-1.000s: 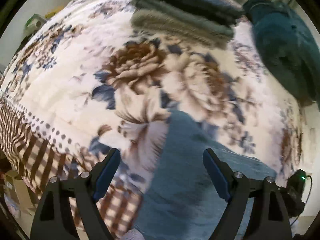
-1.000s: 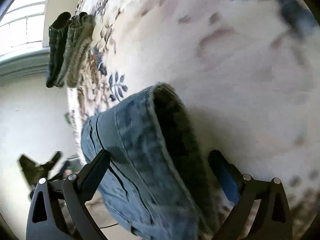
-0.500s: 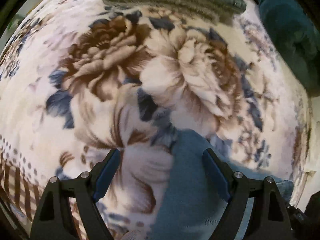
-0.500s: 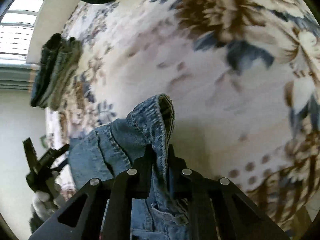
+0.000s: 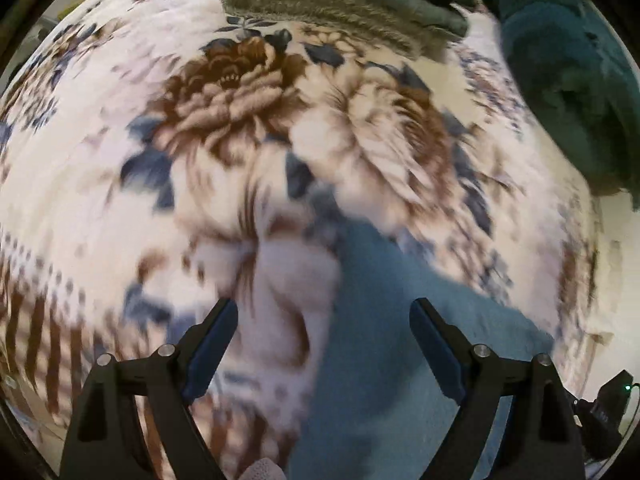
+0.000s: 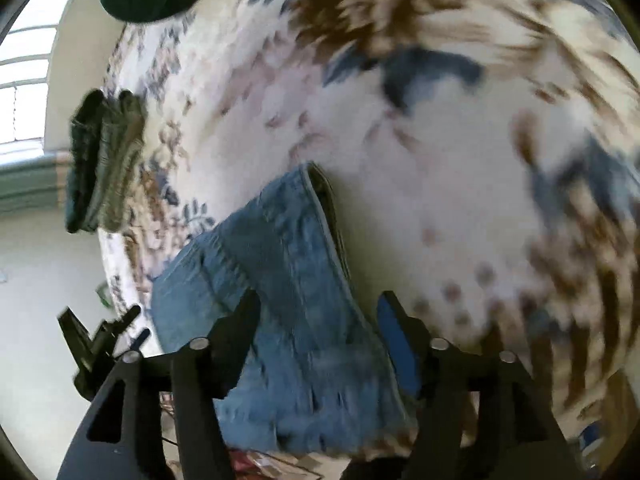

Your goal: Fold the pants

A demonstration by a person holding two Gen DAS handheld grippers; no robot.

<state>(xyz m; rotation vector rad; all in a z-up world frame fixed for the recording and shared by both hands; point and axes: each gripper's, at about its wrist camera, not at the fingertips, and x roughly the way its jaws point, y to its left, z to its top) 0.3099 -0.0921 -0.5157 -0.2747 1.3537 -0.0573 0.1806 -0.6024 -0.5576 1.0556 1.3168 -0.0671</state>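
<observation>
pants (image 6: 288,300) on blanket (image 6: 440,160), folded stack (image 6: 104,160) beyond

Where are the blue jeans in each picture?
Left wrist view: the jeans fill the bottom middle, running up from the lower edge between the open left gripper fingers.
Right wrist view: the jeans lie in the lower middle, under the opening right gripper, not pinched.
Shared landmark: the folded stack of dark clothes, top in the left view, left edge in the right.
</observation>
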